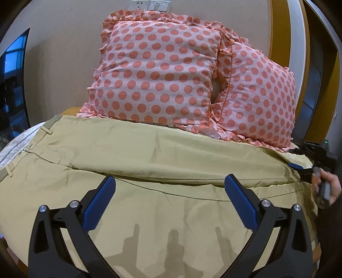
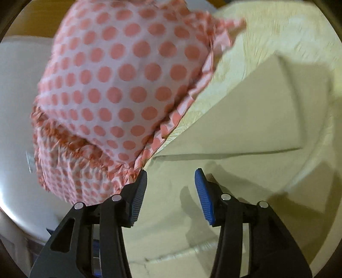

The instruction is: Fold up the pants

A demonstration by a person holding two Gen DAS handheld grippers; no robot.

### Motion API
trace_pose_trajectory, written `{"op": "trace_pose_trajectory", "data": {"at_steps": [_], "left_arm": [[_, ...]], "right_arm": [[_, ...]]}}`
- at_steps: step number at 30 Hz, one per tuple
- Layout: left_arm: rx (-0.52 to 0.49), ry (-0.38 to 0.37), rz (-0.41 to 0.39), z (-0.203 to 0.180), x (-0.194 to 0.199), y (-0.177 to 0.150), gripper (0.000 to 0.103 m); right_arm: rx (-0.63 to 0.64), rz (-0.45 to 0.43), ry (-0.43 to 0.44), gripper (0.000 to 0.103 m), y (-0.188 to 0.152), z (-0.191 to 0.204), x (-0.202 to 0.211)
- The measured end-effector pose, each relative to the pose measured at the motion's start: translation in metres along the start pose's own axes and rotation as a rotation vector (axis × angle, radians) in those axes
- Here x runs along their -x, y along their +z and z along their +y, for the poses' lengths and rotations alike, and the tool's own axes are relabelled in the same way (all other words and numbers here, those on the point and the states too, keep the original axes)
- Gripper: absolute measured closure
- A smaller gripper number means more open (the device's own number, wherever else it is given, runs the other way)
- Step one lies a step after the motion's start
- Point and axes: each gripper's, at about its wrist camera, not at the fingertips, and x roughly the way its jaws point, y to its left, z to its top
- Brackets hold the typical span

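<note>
Spread wide, the left gripper (image 1: 170, 186) hovers over khaki pants (image 1: 149, 154) lying crosswise before polka-dot pillows (image 1: 158, 70), waistband left, hems cut off; the right gripper (image 2: 171, 173) gapes, blurred.

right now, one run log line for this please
left gripper: open over pants | right gripper: open, empty | pillows behind

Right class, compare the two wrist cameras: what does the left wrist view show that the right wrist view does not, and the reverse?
Only the left wrist view shows the pants' waistband with belt loops, a second polka-dot pillow, the wall switches and the person's hand on the right gripper.

Only the right wrist view shows the folded pant-leg end on the pale bedcover.

Both show khaki pants, a polka-dot pillow, and an open gripper: left, right.
</note>
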Motion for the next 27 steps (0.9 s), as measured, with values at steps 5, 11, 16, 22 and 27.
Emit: {"op": "trace_pose_trajectory", "data": {"at_steps": [5, 11, 16, 22, 27], "left_arm": [[0.009, 0.018, -0.014, 0.007, 0.001, 0.001, 0.002], [0.124, -0.066, 0.0, 0.034, -0.002, 0.006, 0.002], [0.135, -0.022, -0.008, 0.061, 0.002, 0.021, 0.002], [0.19, -0.051, 0.02, 0.089, -0.021, 0.051, 0.002], [0.254, -0.052, 0.142, 0.108, -0.086, 0.079, 0.002]], "right_arm": [[-0.119, -0.15, -0.069, 0.065, 0.015, -0.015, 0.006], [-0.082, -0.22, -0.027, 0.101, 0.025, -0.03, 0.03], [0.058, -0.283, 0.171, 0.101, 0.008, -0.035, 0.107], [0.188, -0.325, 0.217, 0.101, -0.047, -0.046, 0.168], [0.169, -0.313, 0.232, 0.101, -0.05, -0.055, 0.167]]}}
